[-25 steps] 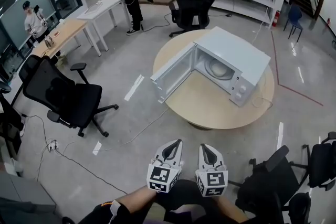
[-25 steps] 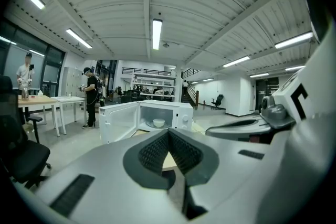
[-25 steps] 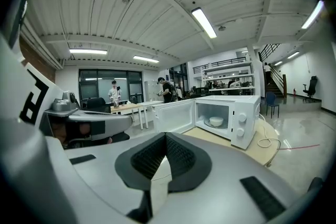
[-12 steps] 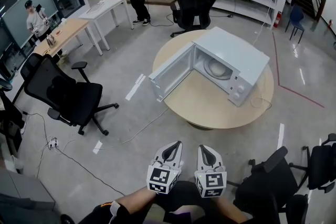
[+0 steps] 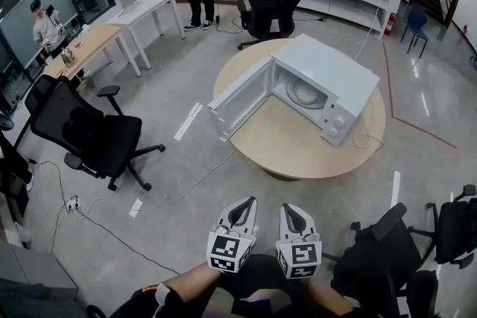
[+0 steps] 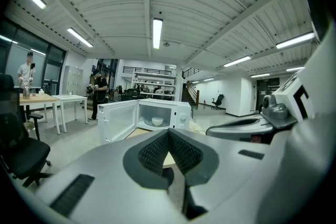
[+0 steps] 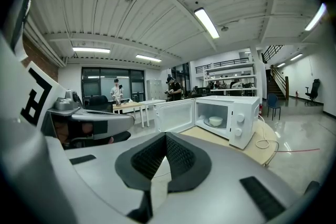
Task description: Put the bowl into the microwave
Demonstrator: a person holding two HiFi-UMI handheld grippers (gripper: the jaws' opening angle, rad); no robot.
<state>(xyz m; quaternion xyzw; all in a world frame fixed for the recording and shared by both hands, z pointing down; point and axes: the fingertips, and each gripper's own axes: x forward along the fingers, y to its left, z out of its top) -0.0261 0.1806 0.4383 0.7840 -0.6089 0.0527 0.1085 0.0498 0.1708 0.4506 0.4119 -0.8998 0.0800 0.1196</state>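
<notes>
Two empty tools sit at 6 o'clock, left tool (image 5: 248, 205) and right tool (image 5: 289, 209), both clenched. At 12 o'clock, the bowl (image 5: 305, 91) sits inside the microwave (image 5: 332, 71), its door (image 5: 240, 102) open, on the table (image 5: 291, 149).

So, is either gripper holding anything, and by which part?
Nothing is held. The left gripper and the right gripper both have their jaws together with nothing between them. The bowl sits inside the microwave.
</notes>
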